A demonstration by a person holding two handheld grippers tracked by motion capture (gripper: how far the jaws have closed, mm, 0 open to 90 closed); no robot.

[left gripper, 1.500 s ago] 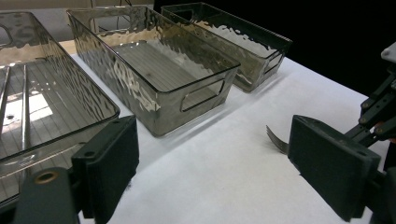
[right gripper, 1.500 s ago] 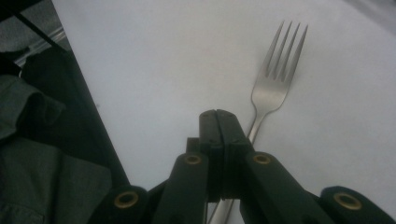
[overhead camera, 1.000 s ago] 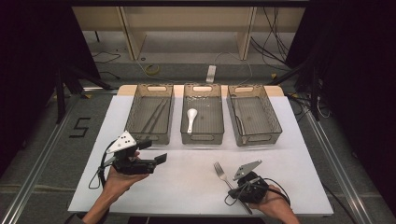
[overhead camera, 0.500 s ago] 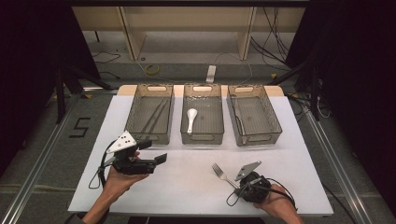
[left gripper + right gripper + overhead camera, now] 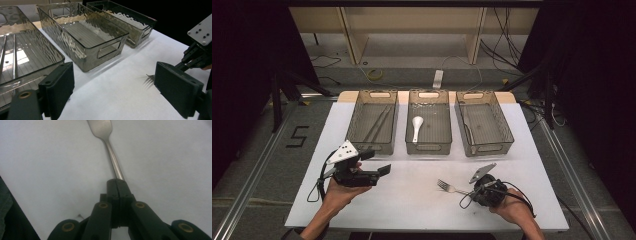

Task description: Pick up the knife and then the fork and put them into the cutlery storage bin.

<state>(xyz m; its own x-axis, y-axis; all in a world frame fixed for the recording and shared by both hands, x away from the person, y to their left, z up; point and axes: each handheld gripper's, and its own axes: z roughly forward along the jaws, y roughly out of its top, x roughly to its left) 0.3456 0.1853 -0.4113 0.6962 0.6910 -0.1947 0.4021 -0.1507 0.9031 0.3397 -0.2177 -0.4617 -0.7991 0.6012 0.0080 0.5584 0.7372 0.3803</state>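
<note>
R tongs (image 5: 468, 191) clenched on the fork (image 5: 446, 187) handle near its end, so the tines stick out front, free to drop into a bin. Fork sits low over the desk (image 5: 412, 200), near edge, right of centre. L tongs (image 5: 379, 162) released, nothing between them, parked clear on the left. Beyond: three bins, sorted by type: chopsticks (image 5: 377, 124) left, white spoon (image 5: 416, 126) middle, right bin (image 5: 483, 122) prob. for forks.

bare white table (image 5: 412, 200) across the lower frame gives free passage; three bins (image 5: 428, 127) block the upper middle.
</note>
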